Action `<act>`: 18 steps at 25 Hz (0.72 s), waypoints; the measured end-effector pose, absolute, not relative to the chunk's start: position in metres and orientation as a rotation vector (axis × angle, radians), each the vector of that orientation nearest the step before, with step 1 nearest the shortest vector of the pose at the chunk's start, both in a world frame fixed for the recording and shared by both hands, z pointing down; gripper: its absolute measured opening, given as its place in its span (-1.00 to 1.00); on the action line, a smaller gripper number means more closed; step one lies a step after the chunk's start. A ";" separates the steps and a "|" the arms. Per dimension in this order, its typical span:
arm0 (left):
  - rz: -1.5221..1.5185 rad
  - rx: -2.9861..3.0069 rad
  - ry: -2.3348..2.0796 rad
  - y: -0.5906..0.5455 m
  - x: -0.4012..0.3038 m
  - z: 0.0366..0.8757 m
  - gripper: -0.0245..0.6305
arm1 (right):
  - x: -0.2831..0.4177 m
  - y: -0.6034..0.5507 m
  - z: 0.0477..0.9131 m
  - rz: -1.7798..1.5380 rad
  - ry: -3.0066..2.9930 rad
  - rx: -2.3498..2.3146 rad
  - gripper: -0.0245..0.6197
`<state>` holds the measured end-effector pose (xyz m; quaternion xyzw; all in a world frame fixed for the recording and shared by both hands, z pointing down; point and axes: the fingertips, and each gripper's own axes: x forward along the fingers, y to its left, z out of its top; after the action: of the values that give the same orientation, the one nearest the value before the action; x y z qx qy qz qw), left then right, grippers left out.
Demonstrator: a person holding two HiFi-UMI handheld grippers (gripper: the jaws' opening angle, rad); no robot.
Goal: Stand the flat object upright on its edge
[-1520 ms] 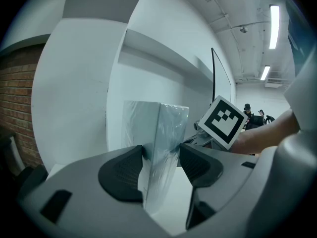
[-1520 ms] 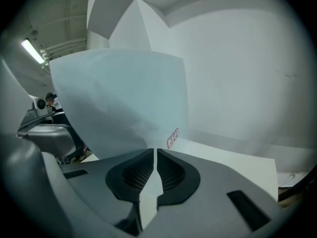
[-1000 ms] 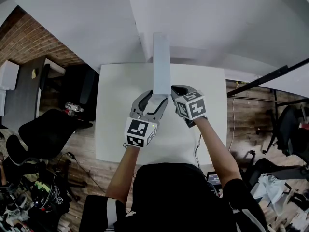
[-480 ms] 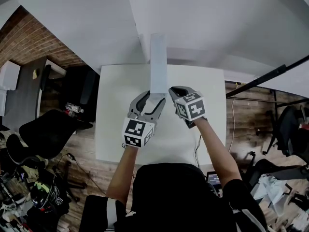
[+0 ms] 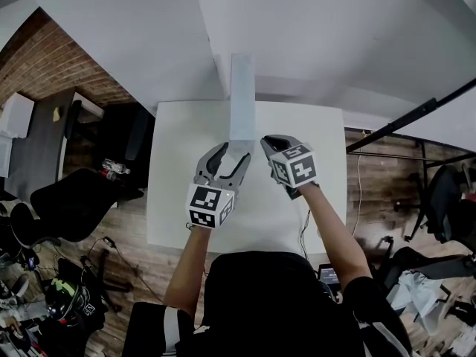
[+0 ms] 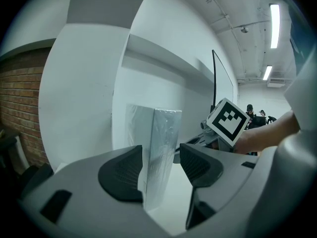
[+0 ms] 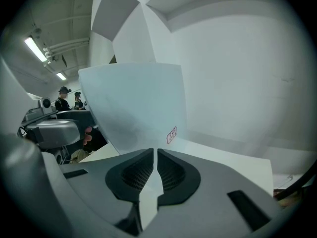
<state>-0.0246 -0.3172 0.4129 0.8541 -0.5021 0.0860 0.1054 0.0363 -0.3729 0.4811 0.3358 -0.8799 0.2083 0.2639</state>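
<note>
Straddling the near end of the flat box [image 5: 242,95], the left gripper [image 5: 232,155] has its jaws spread wide, one on each side of the box, with a gap visible at one pad. Just beside it, the right gripper [image 5: 271,143] has its jaws pressed together, tips close to the box's broad face, which carries a small red sticker [image 7: 172,135]. The box stands upright on its narrow edge on the white table [image 5: 175,199].

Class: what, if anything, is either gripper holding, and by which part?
Apparently nothing. The left gripper straddles the white box at its near narrow edge, a gap on one side; the right gripper is shut, empty.
</note>
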 end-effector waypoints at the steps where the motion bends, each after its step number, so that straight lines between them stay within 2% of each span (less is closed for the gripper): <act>1: 0.254 2.514 -1.485 -0.316 -0.026 0.413 -0.17 | 0.037 -0.372 0.481 0.562 -2.380 0.907 -0.76; 18: 0.219 2.524 -1.553 -0.296 -0.033 0.386 -0.19 | 0.041 -0.351 0.447 0.505 -2.446 0.914 -0.76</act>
<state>-0.0325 -0.2964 0.3858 0.8462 -0.5208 0.0735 0.0850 0.0409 -0.3513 0.4473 0.3336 -0.8932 0.1842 0.2388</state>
